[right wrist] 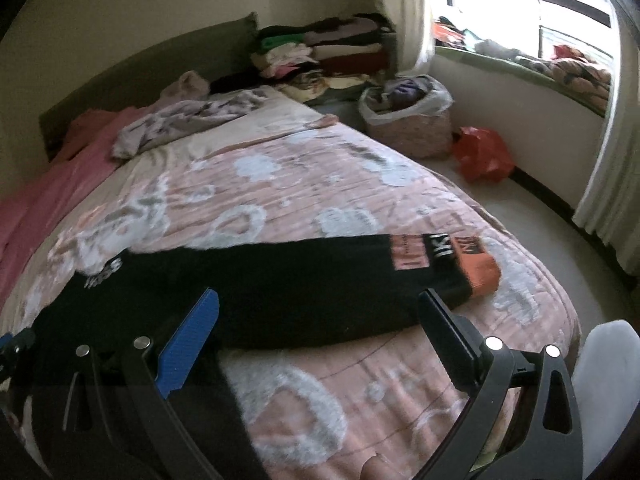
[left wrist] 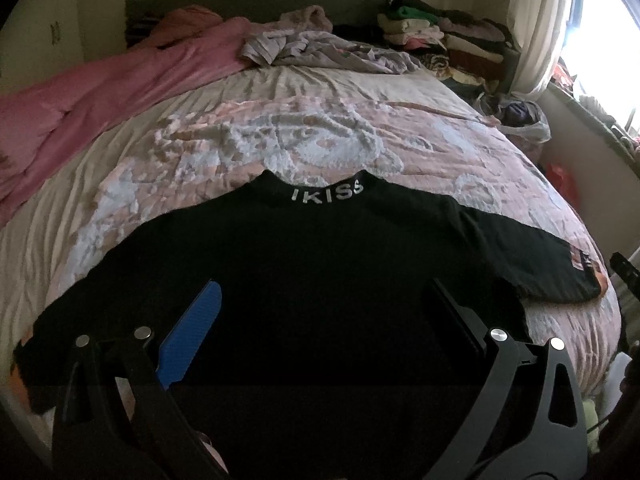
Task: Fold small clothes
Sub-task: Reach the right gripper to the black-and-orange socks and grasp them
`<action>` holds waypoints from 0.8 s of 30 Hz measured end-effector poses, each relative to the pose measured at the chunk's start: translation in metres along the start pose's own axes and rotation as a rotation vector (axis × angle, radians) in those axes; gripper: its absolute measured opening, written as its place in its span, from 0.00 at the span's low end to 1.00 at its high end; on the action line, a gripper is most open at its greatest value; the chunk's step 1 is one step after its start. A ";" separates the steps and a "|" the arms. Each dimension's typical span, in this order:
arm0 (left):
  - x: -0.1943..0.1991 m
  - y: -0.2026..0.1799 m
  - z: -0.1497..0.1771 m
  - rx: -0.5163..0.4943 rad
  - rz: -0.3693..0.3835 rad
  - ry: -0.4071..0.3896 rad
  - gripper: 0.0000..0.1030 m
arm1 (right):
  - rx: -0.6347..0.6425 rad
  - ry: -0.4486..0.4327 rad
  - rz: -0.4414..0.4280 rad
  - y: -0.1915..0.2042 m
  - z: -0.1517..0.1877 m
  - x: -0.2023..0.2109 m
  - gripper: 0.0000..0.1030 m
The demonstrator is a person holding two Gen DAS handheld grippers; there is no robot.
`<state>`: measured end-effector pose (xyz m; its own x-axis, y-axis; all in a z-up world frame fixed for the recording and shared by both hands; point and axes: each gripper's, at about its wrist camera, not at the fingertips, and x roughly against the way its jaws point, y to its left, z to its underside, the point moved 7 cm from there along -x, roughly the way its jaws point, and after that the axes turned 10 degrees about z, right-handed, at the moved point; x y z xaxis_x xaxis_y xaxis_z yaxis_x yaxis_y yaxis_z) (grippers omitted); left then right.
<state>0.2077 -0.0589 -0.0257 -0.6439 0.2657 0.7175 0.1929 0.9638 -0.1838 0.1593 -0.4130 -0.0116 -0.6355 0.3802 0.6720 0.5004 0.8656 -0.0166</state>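
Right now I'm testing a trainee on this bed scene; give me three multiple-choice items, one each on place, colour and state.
1. Where does the black top lie?
A. on the floor B. spread on the patterned bedspread C. on the windowsill
2. What colour is the cuff of the sleeve nearest the right gripper?
A. orange B. green C. white
3. How is the left gripper?
A. shut on the collar B. shut on a sleeve C. open, holding nothing

Key: B, the top lies flat on the bedspread; A, the cuff is orange; C, its jaws stand wide apart above the top.
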 end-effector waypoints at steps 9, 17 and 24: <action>-0.023 0.004 -0.021 -0.014 -0.012 -0.008 0.91 | -0.148 0.060 0.101 -0.048 -0.004 -0.045 0.96; -0.045 0.010 -0.022 -0.010 -0.020 0.011 0.91 | -0.239 0.125 0.152 -0.085 0.010 -0.078 0.96; -0.064 0.015 -0.011 -0.010 -0.030 0.043 0.91 | -0.296 0.201 0.145 -0.100 0.023 -0.105 0.96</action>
<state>0.2603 -0.0615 -0.0666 -0.6171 0.2356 0.7508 0.1816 0.9710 -0.1554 0.1624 -0.5317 -0.0978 -0.4329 0.3946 0.8105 0.7433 0.6649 0.0733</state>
